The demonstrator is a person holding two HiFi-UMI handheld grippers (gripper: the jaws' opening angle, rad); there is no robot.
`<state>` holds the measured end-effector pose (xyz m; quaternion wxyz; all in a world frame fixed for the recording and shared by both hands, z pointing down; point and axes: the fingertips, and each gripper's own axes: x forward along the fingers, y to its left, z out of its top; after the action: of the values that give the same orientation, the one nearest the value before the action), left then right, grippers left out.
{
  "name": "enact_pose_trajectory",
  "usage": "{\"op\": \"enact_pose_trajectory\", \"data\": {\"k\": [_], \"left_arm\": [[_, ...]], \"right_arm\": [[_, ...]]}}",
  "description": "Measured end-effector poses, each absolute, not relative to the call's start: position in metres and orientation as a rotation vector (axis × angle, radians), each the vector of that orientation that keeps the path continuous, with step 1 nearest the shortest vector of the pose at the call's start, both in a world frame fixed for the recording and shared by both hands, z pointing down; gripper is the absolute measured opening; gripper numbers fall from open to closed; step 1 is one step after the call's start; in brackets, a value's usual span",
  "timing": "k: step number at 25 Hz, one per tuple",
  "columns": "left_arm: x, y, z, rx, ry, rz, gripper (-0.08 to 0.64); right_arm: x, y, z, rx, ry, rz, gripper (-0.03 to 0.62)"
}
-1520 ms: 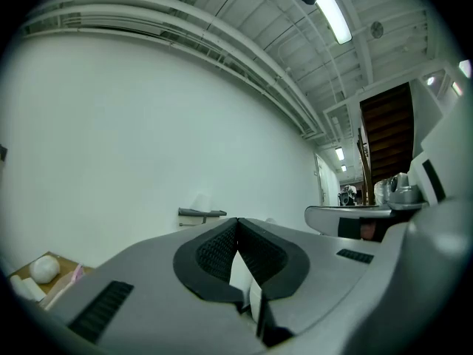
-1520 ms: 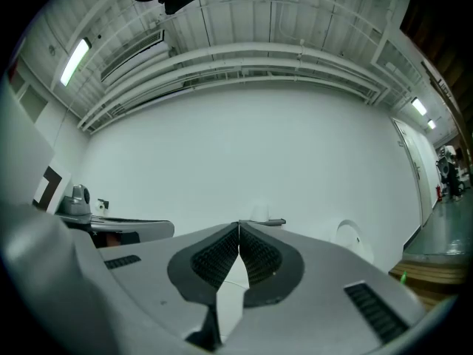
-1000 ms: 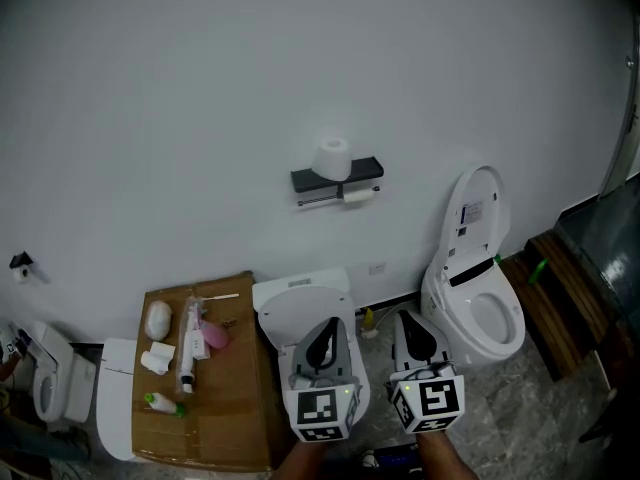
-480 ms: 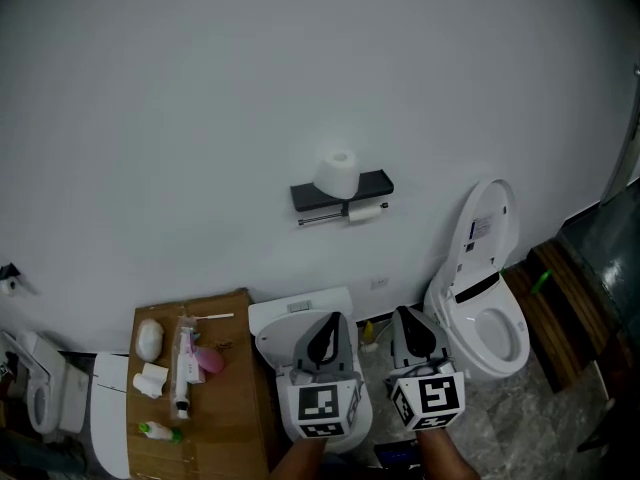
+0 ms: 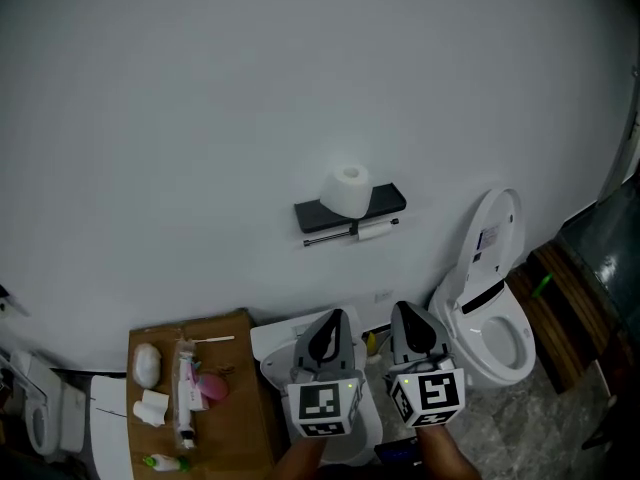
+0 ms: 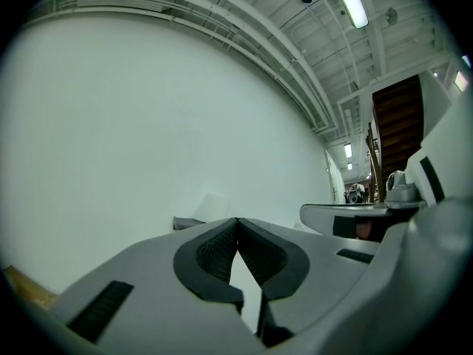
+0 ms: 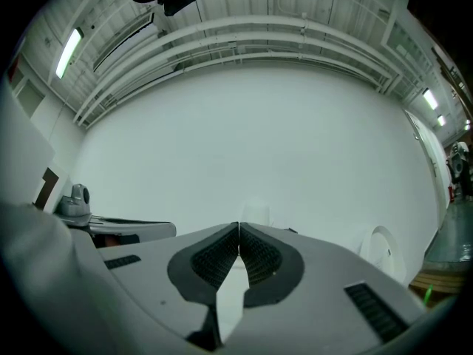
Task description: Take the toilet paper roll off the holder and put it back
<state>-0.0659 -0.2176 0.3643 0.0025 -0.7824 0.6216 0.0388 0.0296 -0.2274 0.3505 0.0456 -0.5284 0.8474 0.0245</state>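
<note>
A white toilet paper roll [image 5: 347, 190] stands upright on the black shelf of the wall holder [image 5: 390, 199]. A smaller roll [image 5: 372, 230] hangs on the bar beneath the shelf. My left gripper [image 5: 328, 319] and right gripper [image 5: 408, 313] are side by side, low in the head view, well short of the holder and pointing at the wall. Both are shut with nothing between the pads. In the left gripper view the roll [image 6: 212, 205] shows just left of the shut tips [image 6: 237, 220]. From the right gripper view, the roll [image 7: 256, 211] peeks above the shut tips [image 7: 239, 226].
A white toilet [image 5: 492, 318] with its lid raised stands to the right, with dark wooden steps [image 5: 565, 303] beyond it. Another toilet [image 5: 285, 346] sits under the grippers. A cardboard sheet [image 5: 235, 408] at the left carries several small items. A further toilet [image 5: 40, 418] is at the far left.
Both grippers have moved toward the wall, staying shut. The holder and roll look larger and sit lower in the head view.
</note>
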Motion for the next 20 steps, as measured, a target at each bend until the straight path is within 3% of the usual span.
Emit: {"op": "enact_pose_trajectory", "data": {"k": [20], "left_arm": [[-0.064,-0.327,0.383,-2.419,2.027,0.093,0.011]], "right_arm": [[0.032,-0.337,0.373,-1.561,2.634,0.01,0.017]]}}
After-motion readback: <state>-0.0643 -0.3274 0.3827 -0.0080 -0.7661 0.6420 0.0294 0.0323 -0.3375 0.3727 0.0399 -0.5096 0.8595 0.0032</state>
